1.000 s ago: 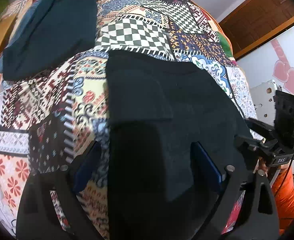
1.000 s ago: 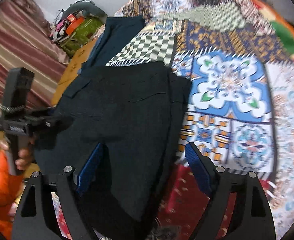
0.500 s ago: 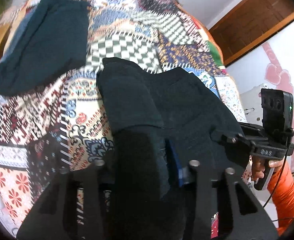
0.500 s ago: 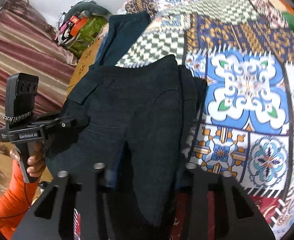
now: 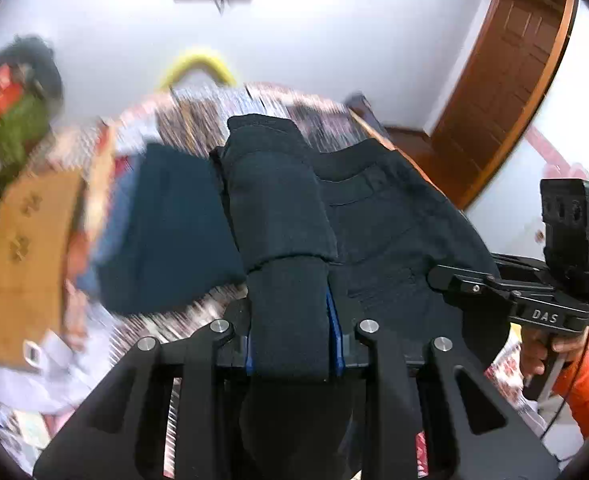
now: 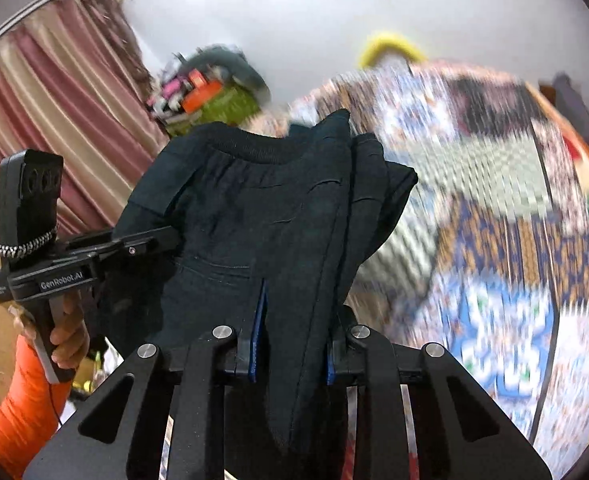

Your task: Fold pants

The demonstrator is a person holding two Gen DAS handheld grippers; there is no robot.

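Note:
Dark, nearly black pants (image 5: 382, 224) hang lifted above the patterned bedspread, folded into thick layers. My left gripper (image 5: 290, 332) has its jaws still closing, its blue pads pressed on a thick roll of the pants' fabric. My right gripper (image 6: 292, 344) also has its jaws still closing, clamped on another folded edge of the same pants (image 6: 254, 208). Each gripper shows in the other's view: the right gripper (image 5: 534, 296) held by a hand in an orange sleeve, the left gripper (image 6: 66, 264) likewise.
A second dark teal folded garment (image 5: 166, 228) lies on the colourful patchwork bedspread (image 6: 506, 208). A wooden door (image 5: 498, 92) stands at the right, striped curtains (image 6: 54, 120) at the left, a bag pile (image 6: 214, 96) beyond the bed. A brown cardboard box (image 5: 26, 256) sits at the left.
Both grippers went from open around the pants' edge to clamped on it, then rose and tipped up, lifting the pants off the bedspread. The walls now show.

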